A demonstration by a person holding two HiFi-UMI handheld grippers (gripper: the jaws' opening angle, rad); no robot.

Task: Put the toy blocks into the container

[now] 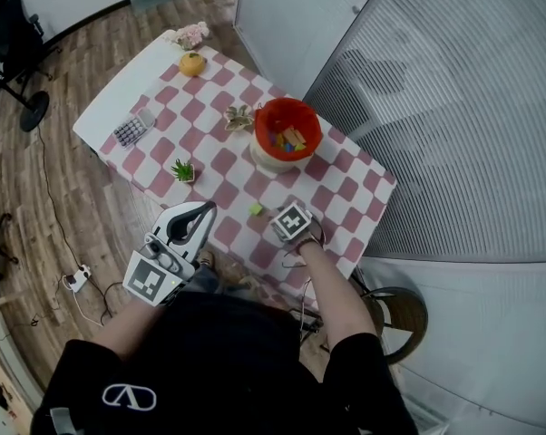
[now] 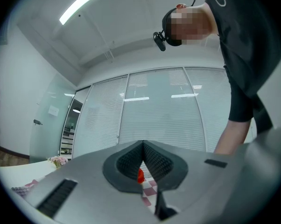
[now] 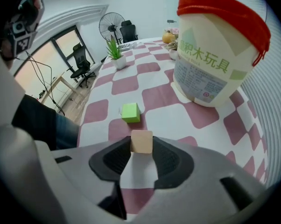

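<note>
Pink-and-white checked cloth (image 1: 226,163) covers the table, and frosted glass walls stand close behind it. My right gripper (image 3: 142,146) points steeply down at the near edge, its pads pressed on two opposite faces of a tan block (image 3: 141,140) that rests on the cloth. The block looks like plain wood: light, stiff and not fragile. Its faces are smooth, so I judge a square hold across the flat sides safer than one on the corners. A green block (image 3: 130,112) lies just beyond it and apart from it, with the same cube shape and the same flat sides to take.

Farther along the cloth stands the container (image 3: 210,64), a white tub with a red rim and coloured blocks (image 1: 289,140) already inside. Green characters on its label read 积木玩具; the small print below them is too fine to read.

My left gripper (image 2: 143,144) hangs off the table with its jaws together and nothing between them.
</note>
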